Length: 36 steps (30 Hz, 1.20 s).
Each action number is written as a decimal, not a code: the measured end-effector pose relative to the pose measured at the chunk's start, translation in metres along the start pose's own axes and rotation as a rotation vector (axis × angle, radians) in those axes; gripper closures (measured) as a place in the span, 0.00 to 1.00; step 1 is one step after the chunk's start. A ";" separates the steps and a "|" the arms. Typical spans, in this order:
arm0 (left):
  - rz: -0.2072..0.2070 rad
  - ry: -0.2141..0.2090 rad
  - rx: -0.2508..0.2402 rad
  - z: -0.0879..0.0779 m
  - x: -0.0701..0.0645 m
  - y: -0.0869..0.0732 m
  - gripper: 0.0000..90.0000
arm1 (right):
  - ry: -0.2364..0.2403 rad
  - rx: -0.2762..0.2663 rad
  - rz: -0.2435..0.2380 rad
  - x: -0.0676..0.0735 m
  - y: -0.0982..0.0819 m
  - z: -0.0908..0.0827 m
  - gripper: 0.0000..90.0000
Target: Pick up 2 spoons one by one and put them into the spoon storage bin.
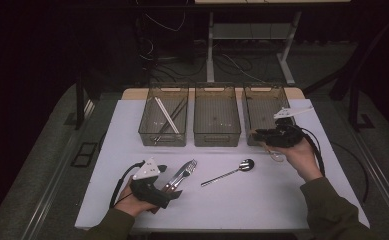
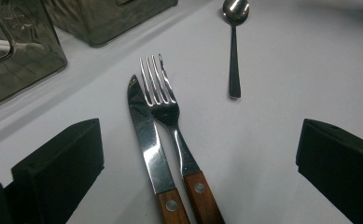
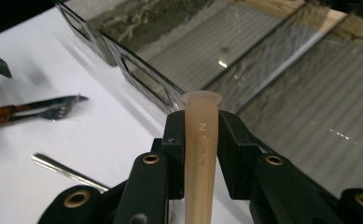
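Wide-open left gripper (image 2: 198, 163) jaws sit around knife (image 2: 146, 135) and fork (image 2: 167, 105), probably to grab one. Right gripper (image 3: 202, 140), frame middle, squeezes a plastic handle (image 3: 200, 154) over the bin (image 3: 272, 60).

A knife (image 2: 146, 140) and fork (image 2: 170, 121) lie side by side at centre, between wide-apart black jaws. A spoon (image 2: 235, 42) lies at the top.

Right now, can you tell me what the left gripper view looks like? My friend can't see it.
A knife and a fork with wooden handles lie side by side on a white table, between the left gripper's two black jaws, which stand wide apart. A spoon lies farther off, and see-through bins sit at the top left.
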<state>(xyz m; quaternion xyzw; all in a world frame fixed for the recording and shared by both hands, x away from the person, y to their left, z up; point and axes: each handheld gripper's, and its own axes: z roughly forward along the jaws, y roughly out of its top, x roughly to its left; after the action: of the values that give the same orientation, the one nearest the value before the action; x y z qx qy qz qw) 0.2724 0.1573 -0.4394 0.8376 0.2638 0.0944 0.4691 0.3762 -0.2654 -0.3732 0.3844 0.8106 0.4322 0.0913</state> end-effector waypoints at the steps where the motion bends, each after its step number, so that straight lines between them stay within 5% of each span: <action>1: 0.000 -0.001 0.000 0.000 0.000 0.000 0.00 | 0.000 -0.001 -0.002 0.001 0.003 0.002 0.82; 6: -0.004 0.006 -0.008 -0.001 0.000 0.000 0.00 | 0.013 -0.037 0.011 0.004 0.016 0.010 0.82; 36: -0.006 -0.005 -0.017 0.001 -0.001 0.001 0.00 | -0.039 -0.016 -0.008 0.009 0.098 0.075 0.82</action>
<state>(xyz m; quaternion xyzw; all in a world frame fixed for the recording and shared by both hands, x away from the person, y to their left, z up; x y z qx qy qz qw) 0.2718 0.1560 -0.4391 0.8330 0.2645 0.0932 0.4769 0.4588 -0.1793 -0.3418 0.3887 0.8068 0.4306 0.1116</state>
